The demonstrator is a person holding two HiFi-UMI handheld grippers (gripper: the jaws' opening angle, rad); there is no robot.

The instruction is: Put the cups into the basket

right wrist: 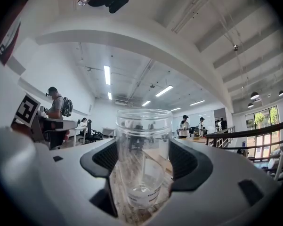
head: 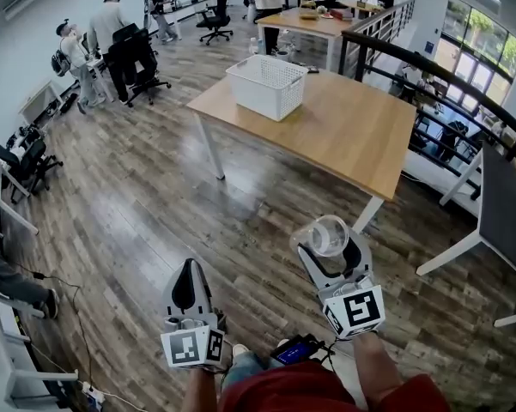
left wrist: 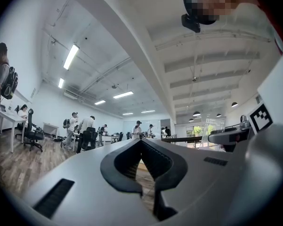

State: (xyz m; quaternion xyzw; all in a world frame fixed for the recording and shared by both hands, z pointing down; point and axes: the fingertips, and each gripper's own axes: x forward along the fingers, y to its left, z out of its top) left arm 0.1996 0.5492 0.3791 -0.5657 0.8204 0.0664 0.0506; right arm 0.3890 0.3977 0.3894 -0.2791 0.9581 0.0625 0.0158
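A clear plastic cup (head: 324, 233) stands upright between the jaws of my right gripper (head: 328, 245), which is shut on it over the wooden floor, short of the table. In the right gripper view the cup (right wrist: 143, 145) fills the gap of the right gripper (right wrist: 143, 168), and it looks empty. My left gripper (head: 187, 270) hangs lower left, with its jaws shut to a point and nothing in them. In its own view the left gripper (left wrist: 140, 141) shows only floor through the gap. The white basket (head: 268, 86) stands on the far left part of the wooden table (head: 352, 136).
A dark railing (head: 429, 67) runs behind the table at the right. A dark-topped desk (head: 502, 213) on white legs stands to the right. Office chairs (head: 142, 63) and several people are at the far left and back.
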